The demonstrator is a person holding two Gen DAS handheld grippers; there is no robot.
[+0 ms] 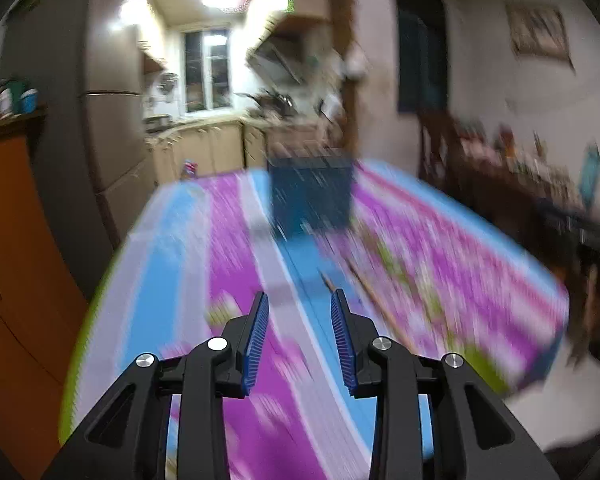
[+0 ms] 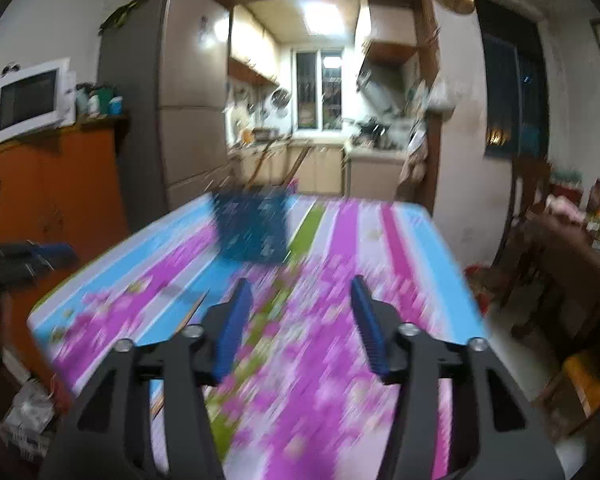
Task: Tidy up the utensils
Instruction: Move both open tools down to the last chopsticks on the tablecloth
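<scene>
You're facing a lit kitchen doorway [image 2: 324,92], fridge [image 2: 172,92] left, orange cabinet [image 2: 60,184] with microwave [image 2: 30,98].

Matt black plastic on the left gripper [image 1: 299,300] and right gripper [image 2: 299,286], with ribbed blue pads [image 1: 257,334] and shiny metal pins. Glossy striped tablecloth [image 2: 340,248] (heavily blurred). Dark blue perforated basket [image 1: 311,194], seemingly plastic. Slim wooden sticks [image 1: 366,286] alongside.

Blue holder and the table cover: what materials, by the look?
Blue holder: probably perforated plastic or mesh, going by pale specks on the walls; blur leaves it open. Table cover: smooth printed sheet, likely vinyl or oilcloth, flat with striped floral print.
</scene>
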